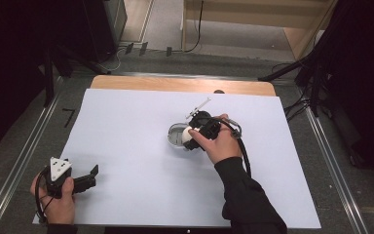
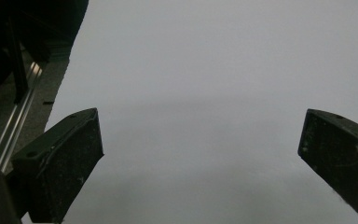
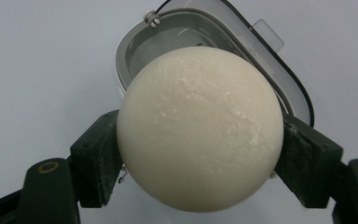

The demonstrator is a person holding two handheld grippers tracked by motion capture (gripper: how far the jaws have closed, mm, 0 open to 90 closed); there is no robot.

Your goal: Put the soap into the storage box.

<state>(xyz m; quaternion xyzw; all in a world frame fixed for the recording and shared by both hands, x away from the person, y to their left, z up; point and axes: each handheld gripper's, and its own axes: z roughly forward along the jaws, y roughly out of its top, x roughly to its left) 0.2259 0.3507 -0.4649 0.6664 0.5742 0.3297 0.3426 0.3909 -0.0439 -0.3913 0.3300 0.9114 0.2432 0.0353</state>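
Observation:
A cream-white ball is clamped between the two black jaws of my right gripper, which is shut on it. In the high view the right gripper holds the ball at the right rim of a small grey oval container near the table's middle. In the right gripper view the container lies open just beyond the ball, with a metal bail and a clear tab on its rim. My left gripper rests at the near left of the white sheet. Its jaws stand wide apart over bare sheet in the left gripper view.
A white sheet covers the wooden table. A thin syringe-like object lies just behind the right gripper. Metal rails run along both table sides, and dark stands and cables stand on the floor beyond.

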